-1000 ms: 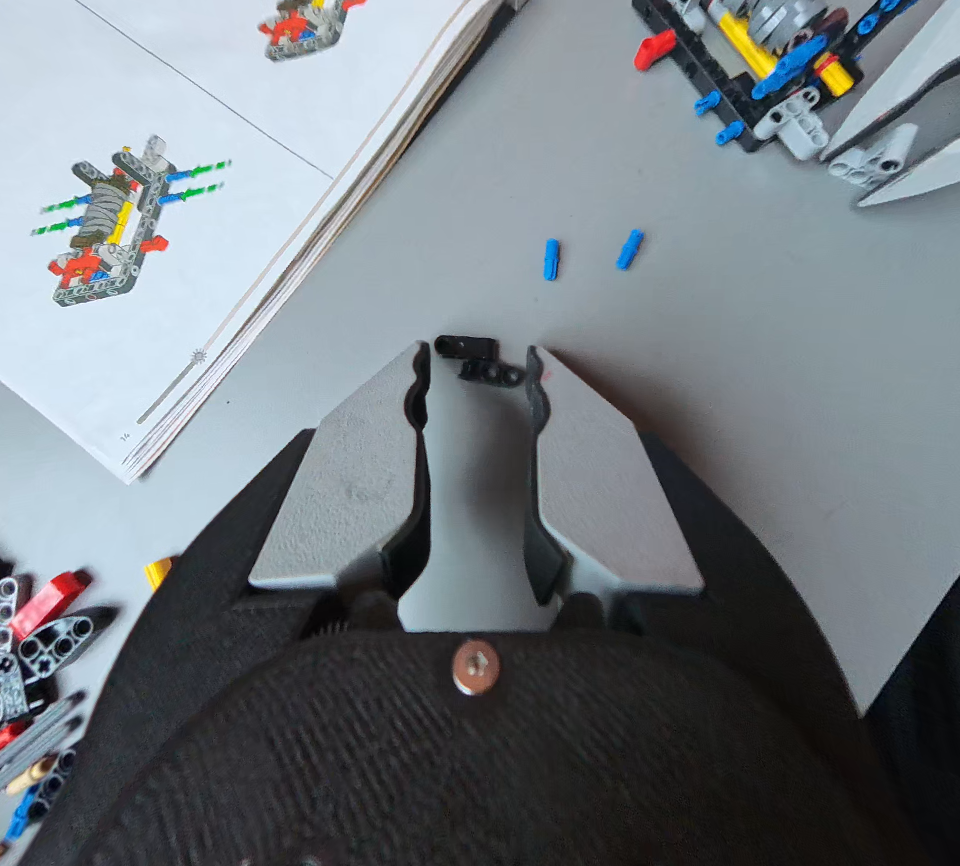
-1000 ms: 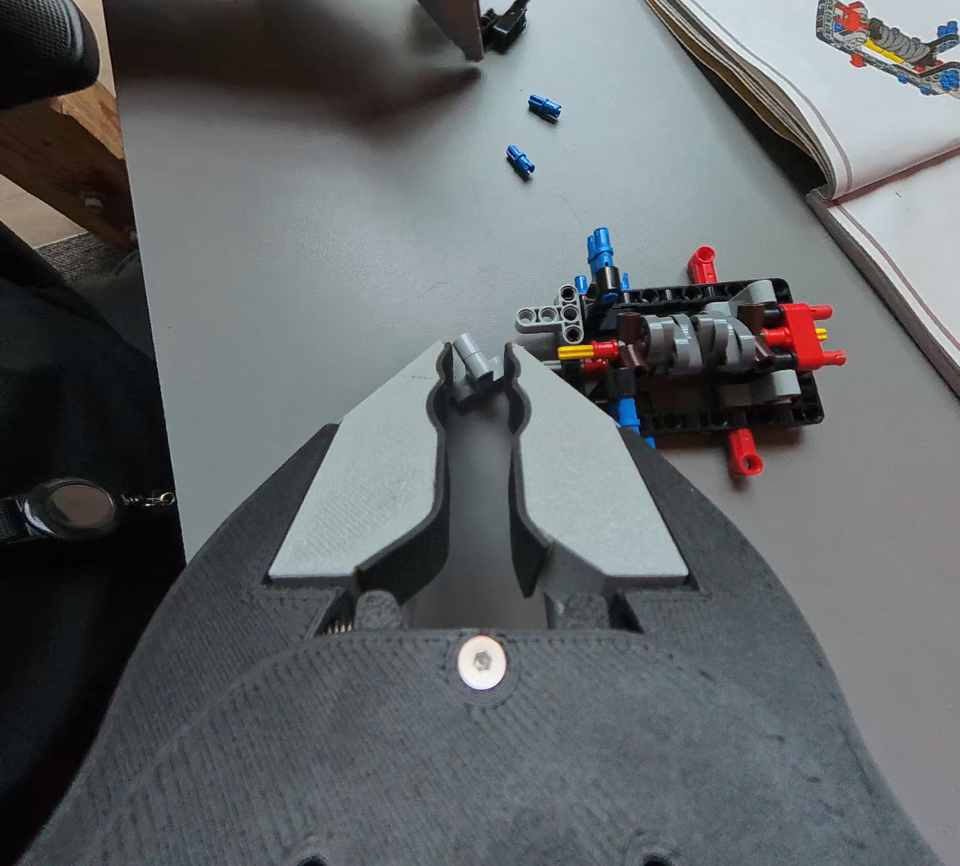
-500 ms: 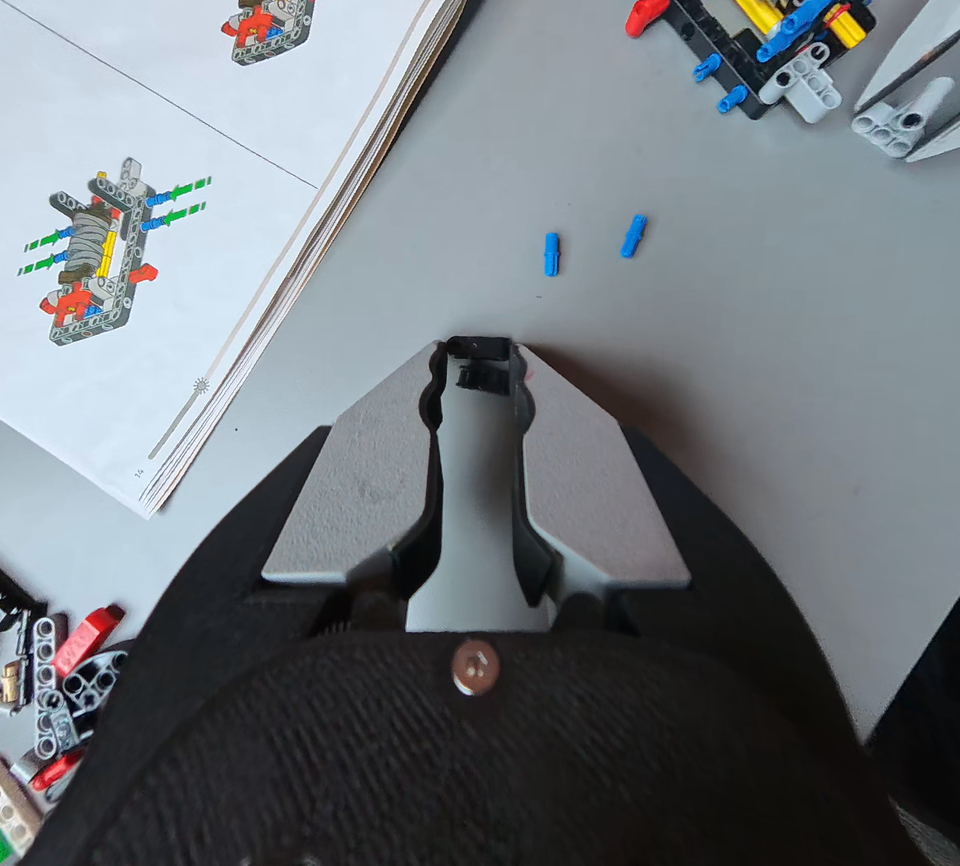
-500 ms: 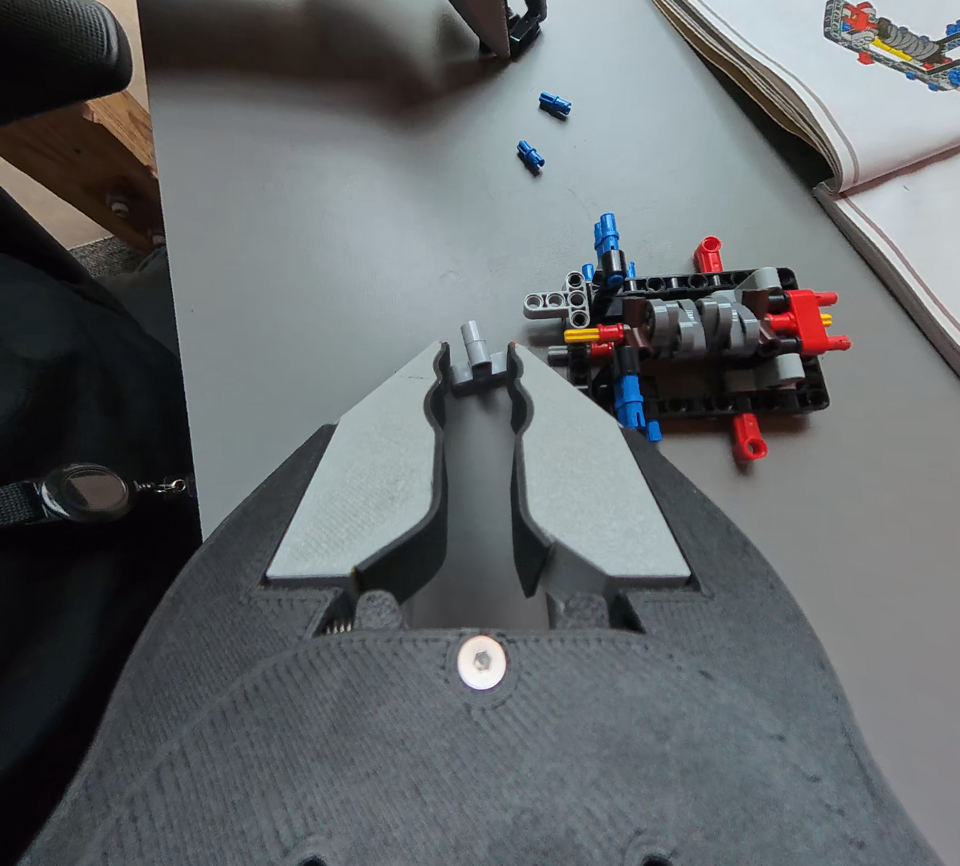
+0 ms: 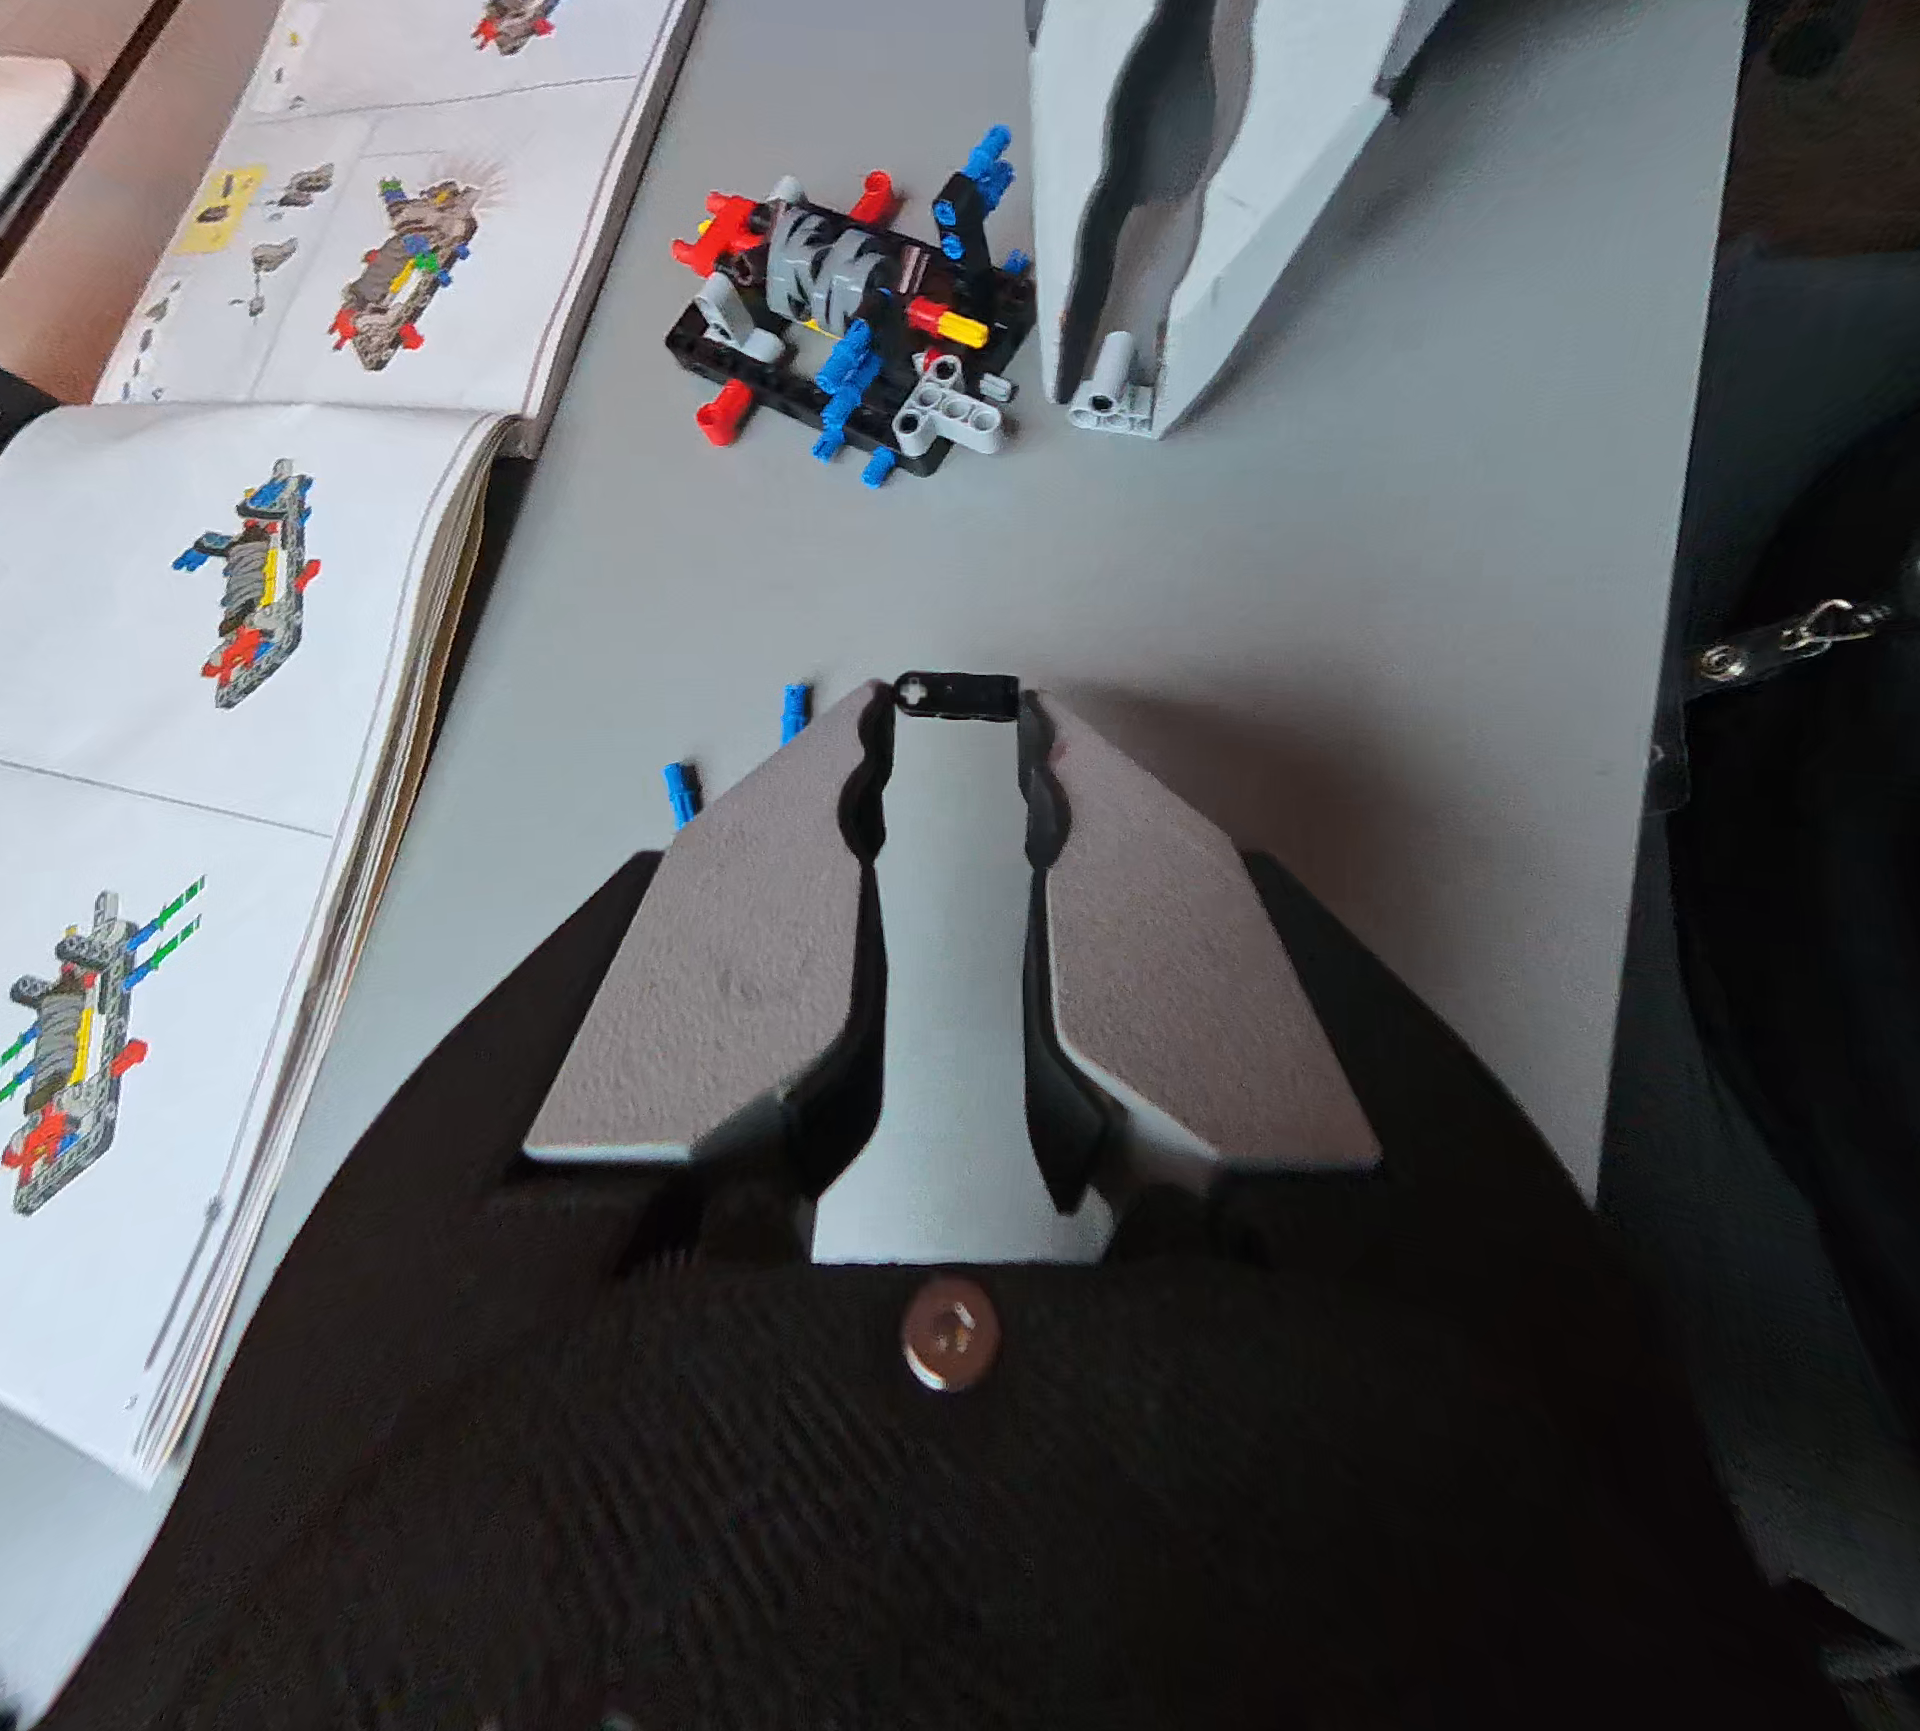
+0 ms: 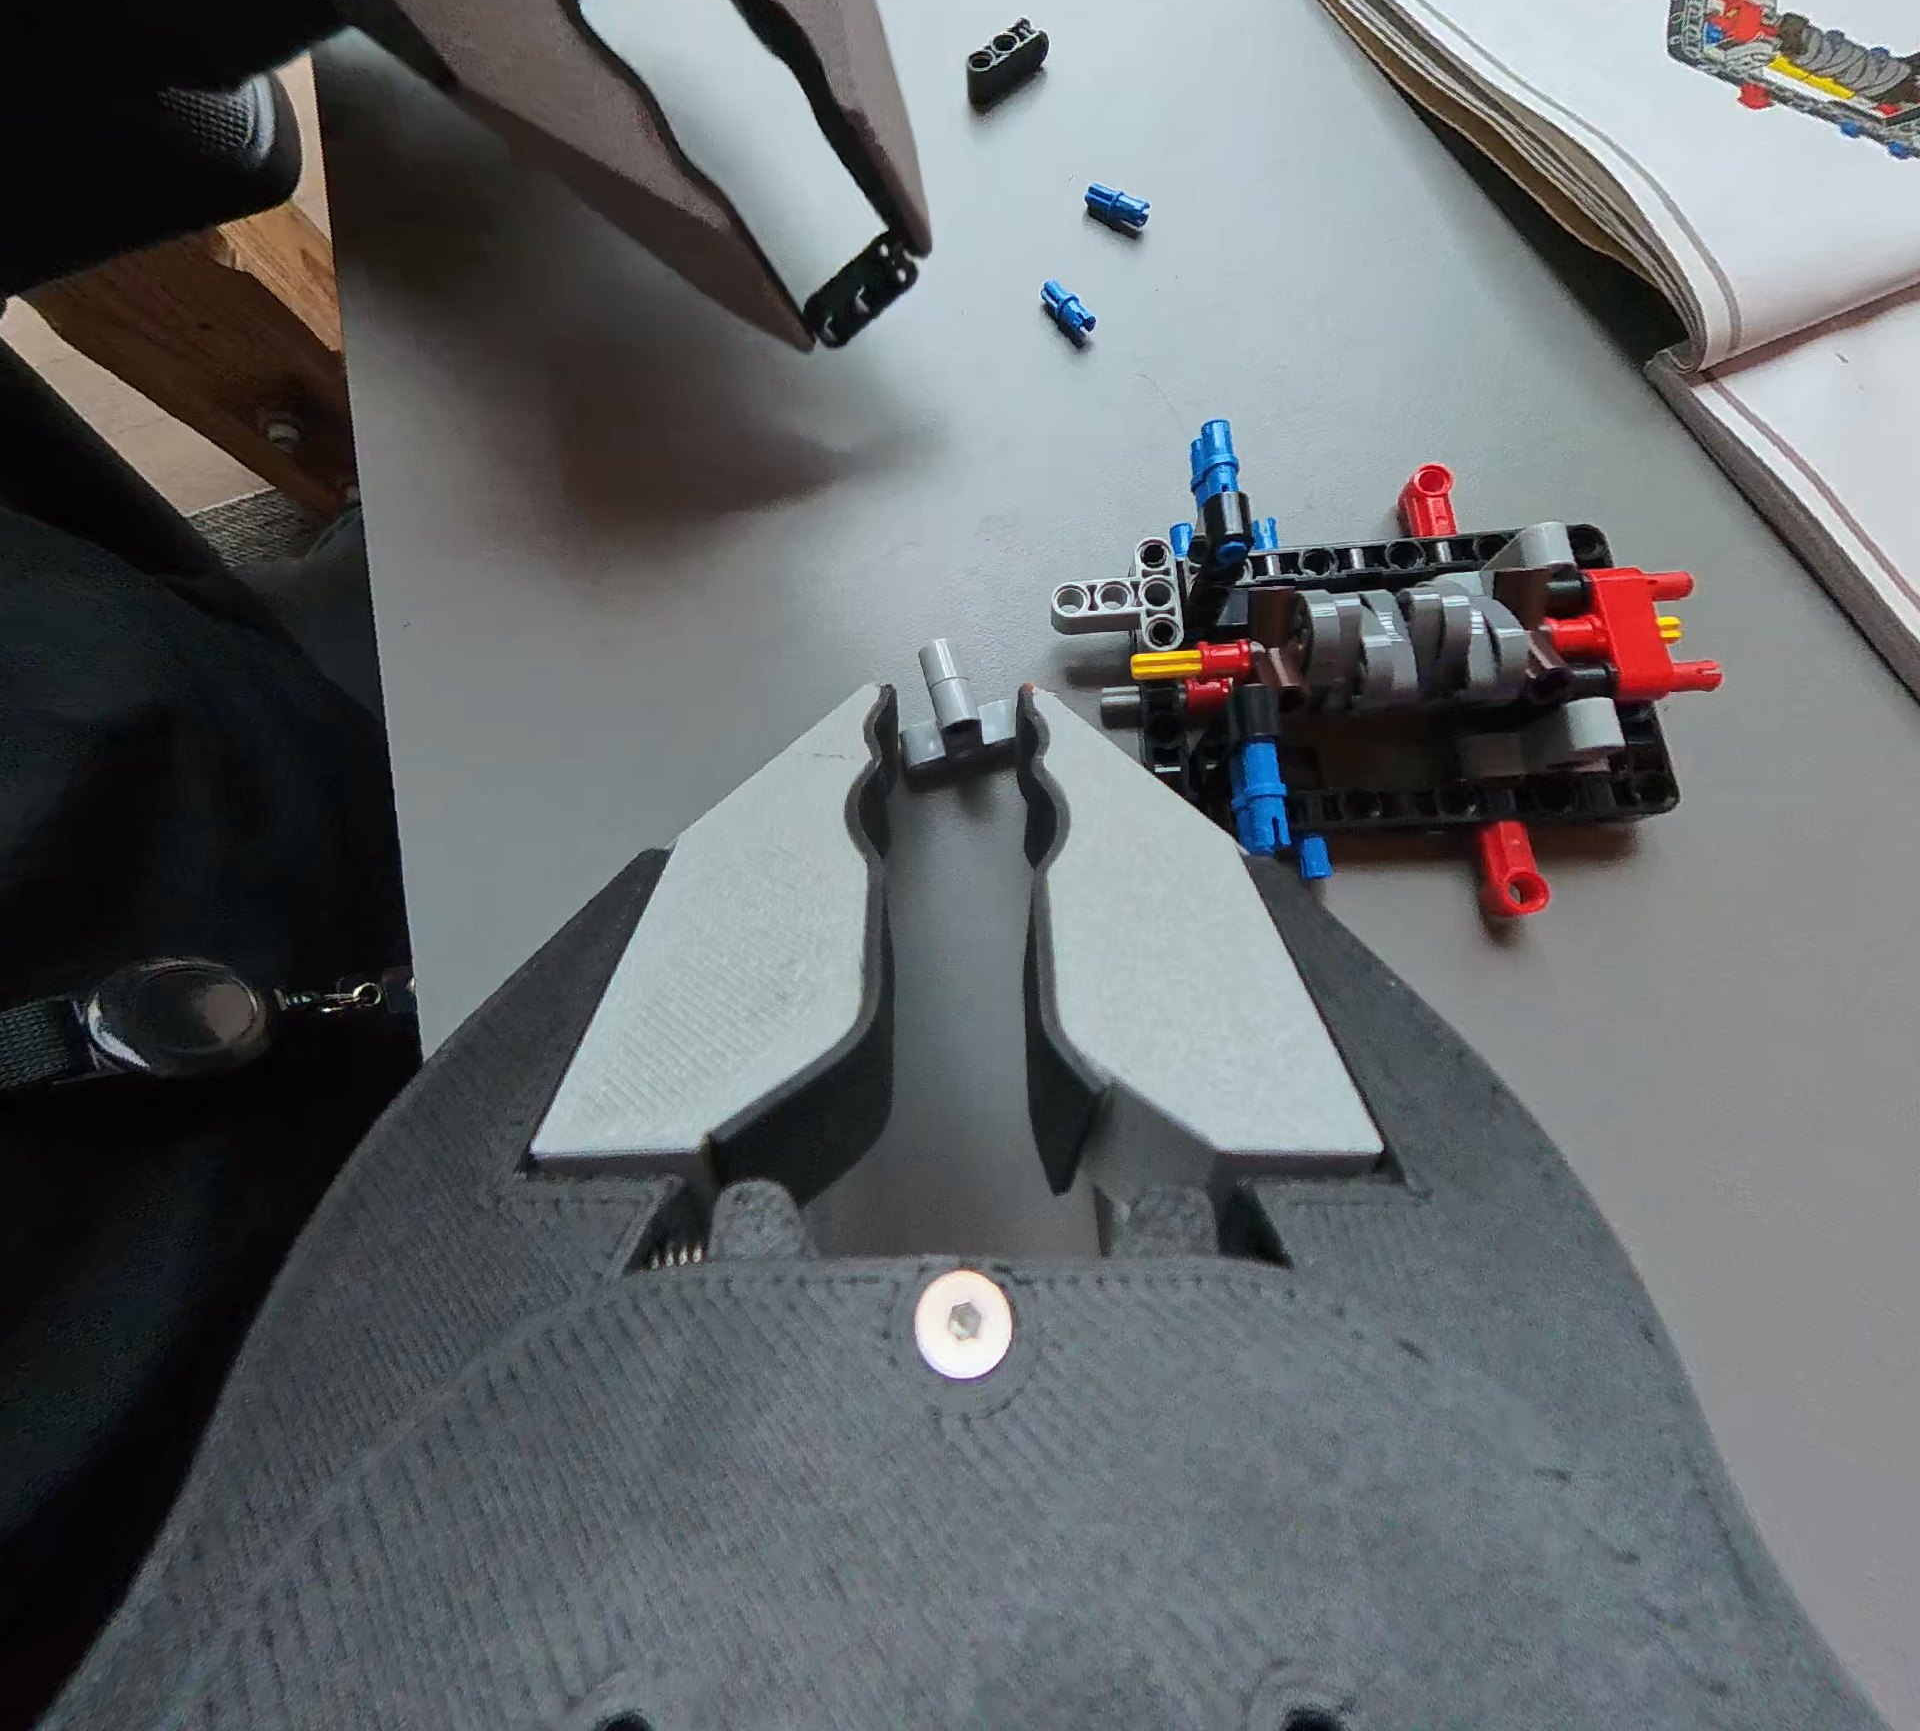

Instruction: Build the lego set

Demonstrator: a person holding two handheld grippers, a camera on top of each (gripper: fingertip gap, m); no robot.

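My left gripper [image 5: 956, 720] is shut on a small black beam [image 5: 956, 696] and holds it off the grey table. The right wrist view shows it too [image 6: 864, 291], hanging above the table at upper left. My right gripper [image 6: 956, 741] is shut on a light grey connector [image 6: 948, 713] with a peg pointing forward, just left of the half-built model [image 6: 1382, 673]. The model has a black frame, grey gears, and red, blue and yellow pins. It also shows in the left wrist view [image 5: 852, 310], with the right gripper [image 5: 1112, 414] beside it.
Two loose blue pins [image 6: 1117, 209] [image 6: 1068, 313] and a second black beam [image 6: 1006, 60] lie on the table beyond the model. The open instruction book [image 5: 260, 538] lies along the far side [image 6: 1662, 19]. The table edge [image 6: 364, 538] is at the left, with a person's dark clothing and a badge reel beside it. Some 8 cm of space lies between my two pairs of fingers.
My left gripper shut on one black beam, lifted it and swung toward the model and right gripper; the other black beam stayed on the table. The right gripper kept its grey connector and barely moved.
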